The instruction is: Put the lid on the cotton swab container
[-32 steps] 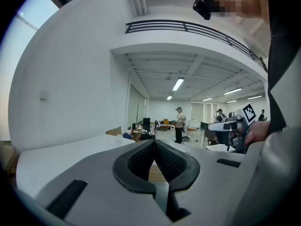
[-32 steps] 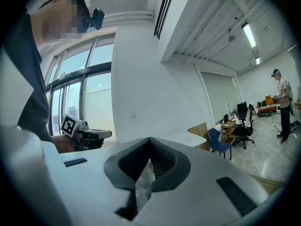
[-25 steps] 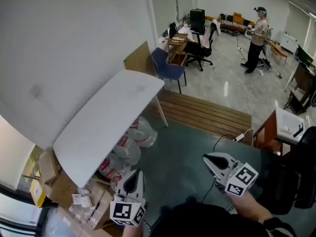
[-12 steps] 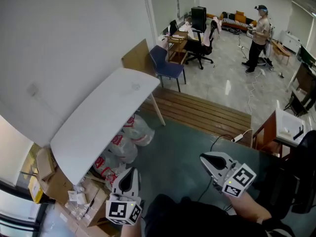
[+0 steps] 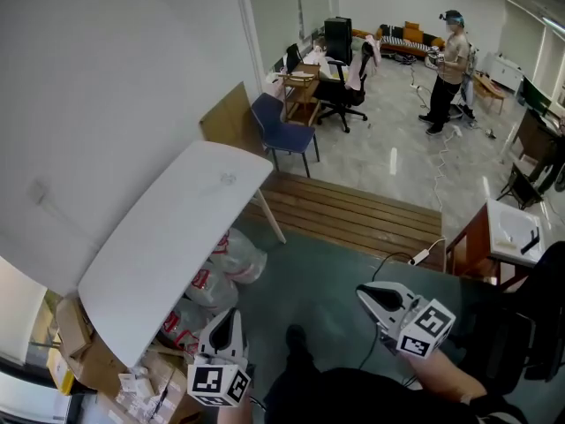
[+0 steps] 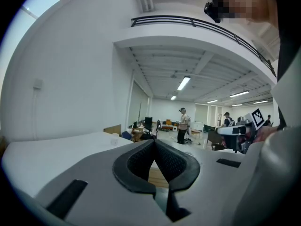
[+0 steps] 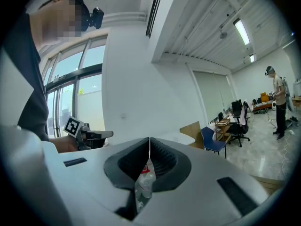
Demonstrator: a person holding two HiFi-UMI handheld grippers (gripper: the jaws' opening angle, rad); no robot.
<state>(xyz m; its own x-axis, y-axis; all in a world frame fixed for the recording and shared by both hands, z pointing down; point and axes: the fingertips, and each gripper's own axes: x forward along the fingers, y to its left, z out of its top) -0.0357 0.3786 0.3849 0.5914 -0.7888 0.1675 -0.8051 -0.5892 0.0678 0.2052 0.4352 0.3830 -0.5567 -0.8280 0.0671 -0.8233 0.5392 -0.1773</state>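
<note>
**Q:** What is the condition of each gripper?

**A:** The left gripper (image 5: 227, 314) has its jaws fully together, with nothing between them. The right gripper (image 5: 362, 292) is the same: its jaws meet at the tips and hold nothing. Both are low in front of the person, well apart from the white tabletop (image 5: 150, 246).

**Q:** Where is the cotton swab container?

**A:** One small clear item (image 5: 228, 178) stands alone on the tabletop, near its far end. It is probably the container, but it is too small in every view to confirm. I cannot tell whether a lid lies apart from it.

**Q:** How is it expected to handle?

**A:** This is a judgement only. A container of this kind is likely thin clear plastic, so light, stiff and smooth-walled. It will probably tip or slide easily on the tabletop.

**Q:** Where should it be held?

**A:**
- **Container:** hold it low on its wall with one gripper, using light pressure.
- **Lid:** take it by opposite edges of the rim with the other gripper and keep it level.
- **Closing:** seat the lid evenly over the opening.
- **Risk:** too much force may crack the wall or make the container slip out of the jaws.
</note>
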